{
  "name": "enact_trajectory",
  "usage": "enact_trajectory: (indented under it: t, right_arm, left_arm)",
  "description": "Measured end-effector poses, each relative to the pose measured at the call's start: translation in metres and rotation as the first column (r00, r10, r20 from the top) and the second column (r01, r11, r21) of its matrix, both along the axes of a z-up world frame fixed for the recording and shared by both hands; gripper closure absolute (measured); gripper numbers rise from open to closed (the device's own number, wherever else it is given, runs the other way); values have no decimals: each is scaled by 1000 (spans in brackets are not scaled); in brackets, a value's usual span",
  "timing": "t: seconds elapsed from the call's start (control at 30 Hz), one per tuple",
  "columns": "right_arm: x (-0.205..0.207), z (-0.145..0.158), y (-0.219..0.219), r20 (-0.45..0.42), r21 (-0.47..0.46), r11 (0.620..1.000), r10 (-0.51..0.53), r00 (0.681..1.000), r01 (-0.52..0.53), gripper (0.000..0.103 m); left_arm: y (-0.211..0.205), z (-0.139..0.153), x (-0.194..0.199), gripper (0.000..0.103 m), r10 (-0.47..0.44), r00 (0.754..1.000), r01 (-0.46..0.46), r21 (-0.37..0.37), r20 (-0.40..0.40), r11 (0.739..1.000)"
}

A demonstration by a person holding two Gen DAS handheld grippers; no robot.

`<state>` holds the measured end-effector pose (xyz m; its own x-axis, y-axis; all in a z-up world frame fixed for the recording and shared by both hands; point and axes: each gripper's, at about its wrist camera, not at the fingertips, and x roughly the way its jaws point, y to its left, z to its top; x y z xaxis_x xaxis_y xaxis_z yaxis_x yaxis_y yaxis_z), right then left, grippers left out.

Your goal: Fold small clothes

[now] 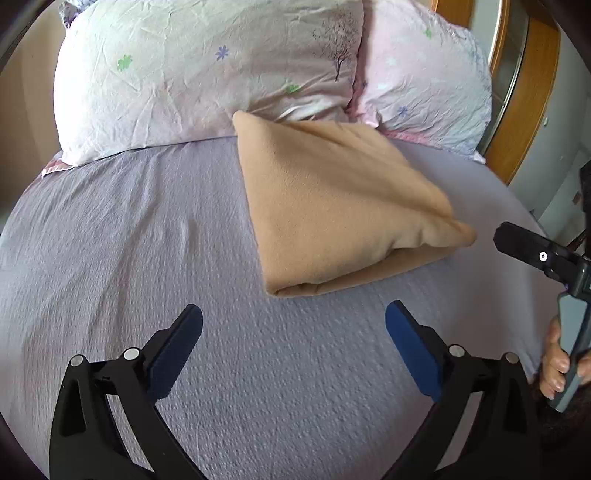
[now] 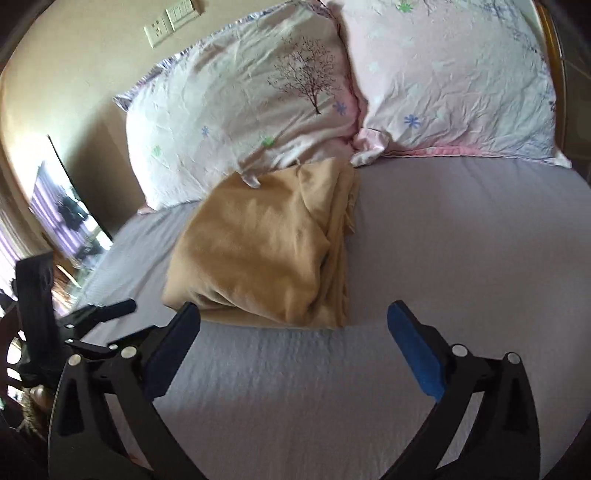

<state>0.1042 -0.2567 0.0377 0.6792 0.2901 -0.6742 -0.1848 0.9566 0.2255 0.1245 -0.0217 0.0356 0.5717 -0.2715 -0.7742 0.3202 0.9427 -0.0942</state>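
Note:
A tan garment (image 1: 332, 206) lies folded into a thick bundle on the lilac bed sheet (image 1: 147, 240), its far corner against the pillows. In the right wrist view the garment (image 2: 266, 251) shows its layered edges on the right side. My left gripper (image 1: 293, 317) is open and empty, hovering over the sheet just in front of the garment. My right gripper (image 2: 293, 317) is open and empty, close in front of the garment's near edge. The right gripper's finger (image 1: 532, 247) shows at the right of the left wrist view, beside the garment's right corner.
Two pale floral pillows (image 1: 207, 70) (image 1: 424, 85) lie along the back of the bed. A wooden door frame (image 1: 524, 92) stands at the far right. A wall with switch plates (image 2: 170, 22) and a dark screen (image 2: 66, 206) lies left of the bed.

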Motion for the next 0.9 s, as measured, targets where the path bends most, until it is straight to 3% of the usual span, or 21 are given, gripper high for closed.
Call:
enact_trajectory:
  t: [0.1, 0.2, 0.47, 0.9]
  right_arm:
    - [7, -22, 12, -63, -102, 995, -16, 998, 9, 2]
    - [16, -44, 14, -127, -144, 990, -13, 992, -5, 2]
    - [10, -57, 36, -156, -277, 960, -10, 988, -34, 2]
    - [7, -57, 33, -150, -273, 962, -12, 989, -30, 2]
  left_arm:
    - [-9, -12, 7, 2, 44, 999, -40, 125, -29, 991]
    - [-10, -22, 9, 2, 51, 997, -42, 157, -53, 987]
    - [-5, -24, 12, 1, 70, 996, -62, 135, -57, 989]
    - [-6, -24, 11, 1, 68, 996, -59, 135, -56, 989]
